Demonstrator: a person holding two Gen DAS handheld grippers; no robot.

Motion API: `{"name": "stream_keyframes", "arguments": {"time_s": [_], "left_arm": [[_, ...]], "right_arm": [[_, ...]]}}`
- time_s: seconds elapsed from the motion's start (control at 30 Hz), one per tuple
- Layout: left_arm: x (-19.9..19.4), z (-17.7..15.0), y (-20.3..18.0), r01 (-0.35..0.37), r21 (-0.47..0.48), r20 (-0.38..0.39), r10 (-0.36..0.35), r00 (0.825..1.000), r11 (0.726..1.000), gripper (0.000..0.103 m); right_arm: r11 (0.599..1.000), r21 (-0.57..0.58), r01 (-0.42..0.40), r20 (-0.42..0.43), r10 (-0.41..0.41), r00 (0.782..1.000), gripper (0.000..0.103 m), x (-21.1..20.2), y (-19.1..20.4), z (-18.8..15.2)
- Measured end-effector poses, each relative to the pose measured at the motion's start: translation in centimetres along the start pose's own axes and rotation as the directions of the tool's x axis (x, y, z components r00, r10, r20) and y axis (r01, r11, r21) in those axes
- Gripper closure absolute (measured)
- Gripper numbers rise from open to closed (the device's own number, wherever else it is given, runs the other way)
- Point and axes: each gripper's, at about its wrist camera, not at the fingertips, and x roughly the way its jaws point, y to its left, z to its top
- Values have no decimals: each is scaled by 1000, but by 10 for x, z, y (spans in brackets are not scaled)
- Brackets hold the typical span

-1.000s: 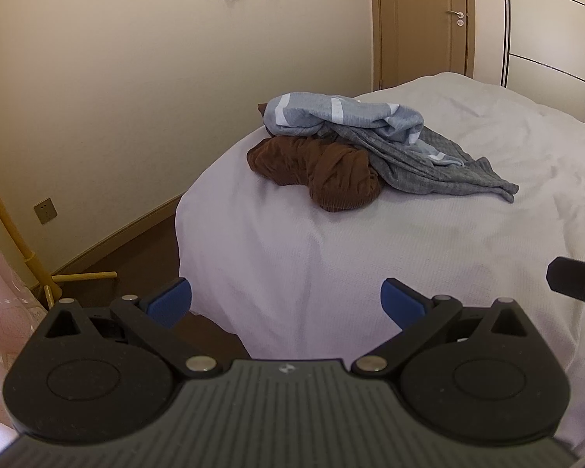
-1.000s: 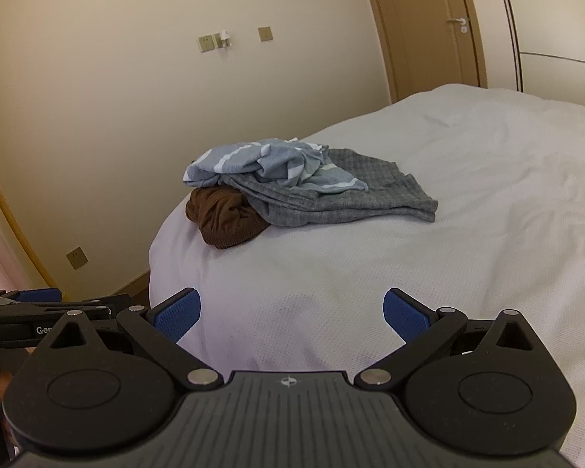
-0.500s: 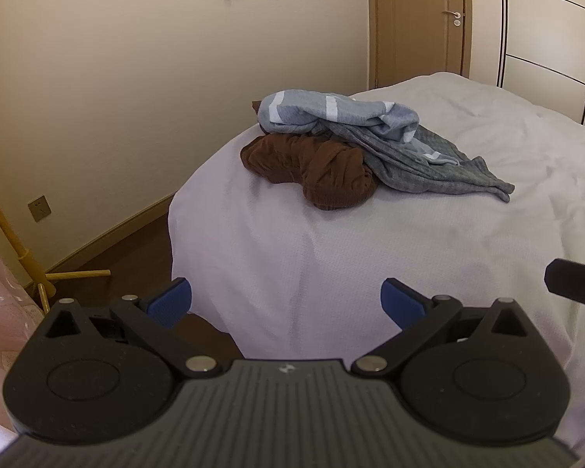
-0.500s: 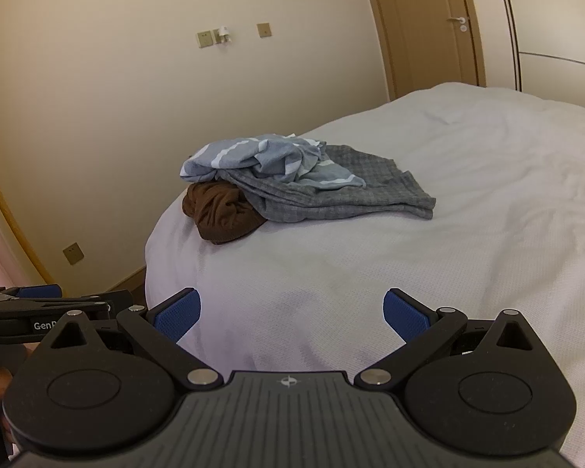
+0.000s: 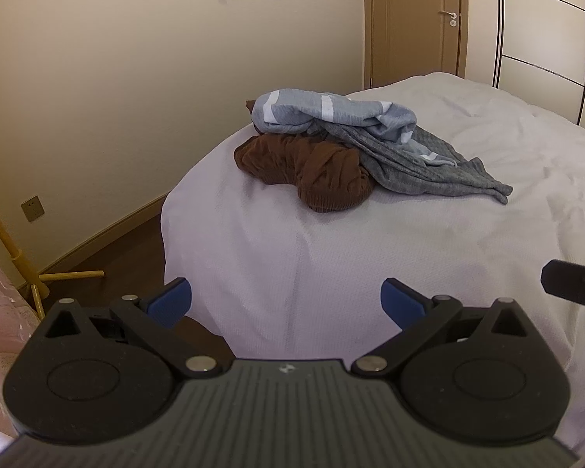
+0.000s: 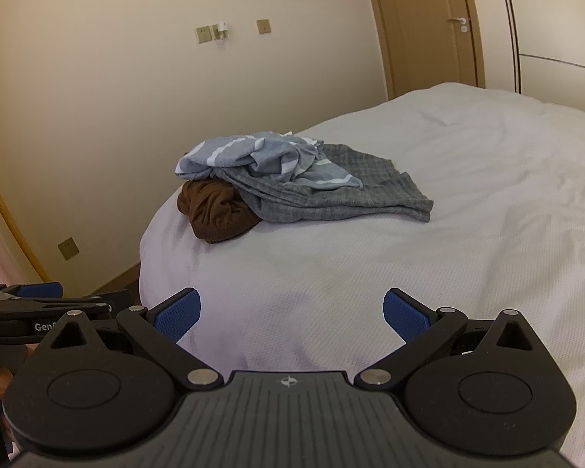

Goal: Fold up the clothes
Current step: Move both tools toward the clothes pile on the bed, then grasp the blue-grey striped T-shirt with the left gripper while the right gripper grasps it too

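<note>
**Both claws spread before a crumpled heap**

Nearest, the left gripper (image 5: 286, 299) and right gripper (image 6: 291, 310) hang spread wide and empty, side by side at the foot of the white bed (image 6: 468, 273), likely readied for a two-handed grab. Well apart, toward 12 o'clock, the clothes lie heaped, unfolded: brown garment (image 5: 312, 167) lowest, grey checked garment (image 6: 355, 195) trailing its long axis toward 3 o'clock, blue striped garment (image 5: 331, 115) on top.
</note>
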Motion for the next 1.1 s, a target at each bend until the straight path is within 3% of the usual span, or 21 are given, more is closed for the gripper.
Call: {"name": "stream_keyframes", "arguments": {"time_s": [0.2, 0.43, 0.57, 0.63, 0.77, 0.83, 0.87, 0.93, 0.97, 1.0, 1.03, 1.07, 1.1], "left_arm": [[16, 16, 8, 12, -10, 12, -12, 1000, 1000, 1], [60, 68, 25, -32, 27, 115, 29, 993, 999, 1], [98, 101, 26, -31, 148, 210, -1, 978, 988, 1], [122, 113, 20, -71, 253, 239, 8, 971, 965, 1], [167, 129, 18, -40, 374, 208, -42, 977, 926, 9], [186, 134, 19, -14, 410, 185, -68, 980, 912, 18], [194, 136, 20, 2, 421, 171, -81, 982, 907, 27], [194, 139, 20, 27, 423, 169, -108, 980, 906, 58], [192, 141, 19, 37, 422, 175, -121, 977, 906, 79], [189, 142, 19, 46, 421, 181, -134, 974, 906, 89], [186, 144, 18, 56, 420, 186, -147, 971, 906, 90], [184, 145, 18, 66, 420, 192, -160, 968, 905, 95], [181, 147, 18, 76, 419, 198, -172, 965, 905, 96]], "right_arm": [[1000, -17, -4, -7, 4, 1000, 0, 9, 0, 6], [996, -94, 10, 36, -7, 999, 0, 39, -6, 47], [976, -219, -18, 88, 38, 995, 0, 76, 1, 81], [958, -285, -39, 99, 70, 993, 2, 101, 5, 96], [941, -327, -87, 49, 109, 993, 13, 160, 7, 119], [936, -338, -95, 38, 114, 993, 14, 183, 8, 124], [933, -345, -98, 37, 118, 992, 15, 193, 8, 126], [930, -349, -112, 26, 129, 991, 18, 212, 6, 129], [929, -349, -120, 19, 134, 991, 23, 221, 6, 131], [930, -348, -119, 27, 136, 990, 41, 222, 4, 133], [931, -347, -112, 45, 136, 990, 57, 216, 3, 136], [933, -345, -106, 64, 135, 989, 63, 211, 1, 139], [934, -343, -99, 82, 135, 987, 85, 205, -1, 142]]}}
